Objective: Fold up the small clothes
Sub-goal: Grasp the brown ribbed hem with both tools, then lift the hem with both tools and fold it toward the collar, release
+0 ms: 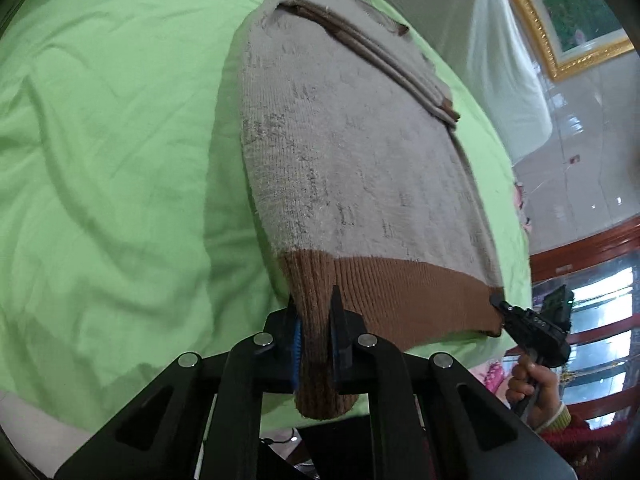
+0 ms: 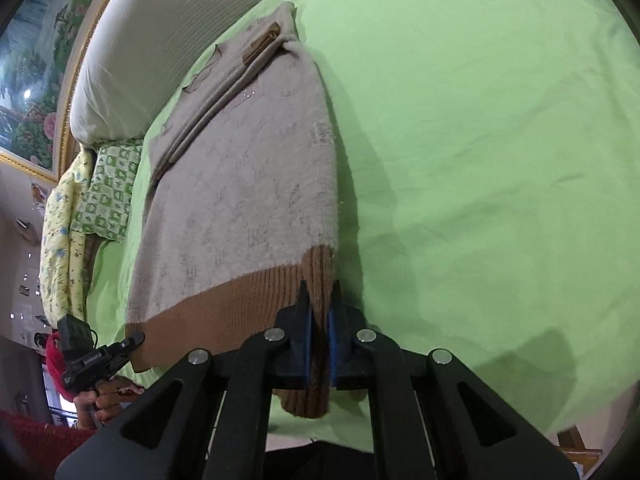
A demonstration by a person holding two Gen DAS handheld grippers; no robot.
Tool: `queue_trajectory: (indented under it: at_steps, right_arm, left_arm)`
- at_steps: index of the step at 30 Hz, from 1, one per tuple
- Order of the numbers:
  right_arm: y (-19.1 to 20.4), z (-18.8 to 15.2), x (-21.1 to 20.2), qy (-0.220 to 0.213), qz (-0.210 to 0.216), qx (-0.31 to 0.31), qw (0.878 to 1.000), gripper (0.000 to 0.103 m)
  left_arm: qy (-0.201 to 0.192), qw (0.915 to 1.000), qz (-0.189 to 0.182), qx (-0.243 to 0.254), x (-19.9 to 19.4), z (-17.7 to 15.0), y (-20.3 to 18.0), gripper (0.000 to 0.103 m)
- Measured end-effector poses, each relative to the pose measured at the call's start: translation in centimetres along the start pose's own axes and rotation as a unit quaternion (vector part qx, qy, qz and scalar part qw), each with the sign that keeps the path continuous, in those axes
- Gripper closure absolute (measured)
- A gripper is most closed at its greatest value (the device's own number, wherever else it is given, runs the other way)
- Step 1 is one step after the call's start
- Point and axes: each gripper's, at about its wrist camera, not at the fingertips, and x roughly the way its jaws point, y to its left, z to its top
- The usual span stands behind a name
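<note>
Soft, even daylight; the sheet [image 1: 100, 140] is bright. A dim shadow edges the sweater [image 2: 240, 200]. Fisheye bends the dark, vignetted corners; slight blur.

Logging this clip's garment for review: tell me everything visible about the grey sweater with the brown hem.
The sweater is a fuzzy pale-grey knit with faint darker patterning and a ribbed brown hem. It lies on the green sheet, sleeves folded across its upper part, brown cuffs showing. The left gripper is shut on one hem corner, the right gripper on the other; the pinched corners bunch between the pads.
</note>
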Motion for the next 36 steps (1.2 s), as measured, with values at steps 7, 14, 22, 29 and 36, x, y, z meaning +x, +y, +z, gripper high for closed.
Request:
queue_trajectory:
  at_steps: [7,14,22,29,36]
  right_arm:
    - [1.4,1.6,-0.4,-0.007,0.039,-0.008,0.999,0.096]
    - [6.0,7.4,-1.3,-0.064,0.112,-0.034,0.991,0.096]
    - [11.1,17.1,0.9,-0.109,0.146,-0.070,0.981,0.096]
    - [13.7,25.4,5.3,-0.122,0.149,-0.075,0.978,0.096]
    - [14.7,32.3,10.3,-0.120,0.135,-0.066,0.981,0.096]
  left_arm:
    - [-0.031,0.9992,-0.024,-0.004,-1.1,2.5,-1.0,0.094]
    - [-0.093,0.9943,-0.050,0.014,-3.2,9.6,-4.3,0.094]
    - [-0.171,0.9840,-0.046,0.016,-4.2,20.6,-5.7,0.094]
    - [-0.182,0.9830,-0.023,0.002,-0.6,29.7,-6.0,0.094]
    - [-0.176,0.9843,-0.007,-0.015,4.5,37.9,-4.9,0.094]
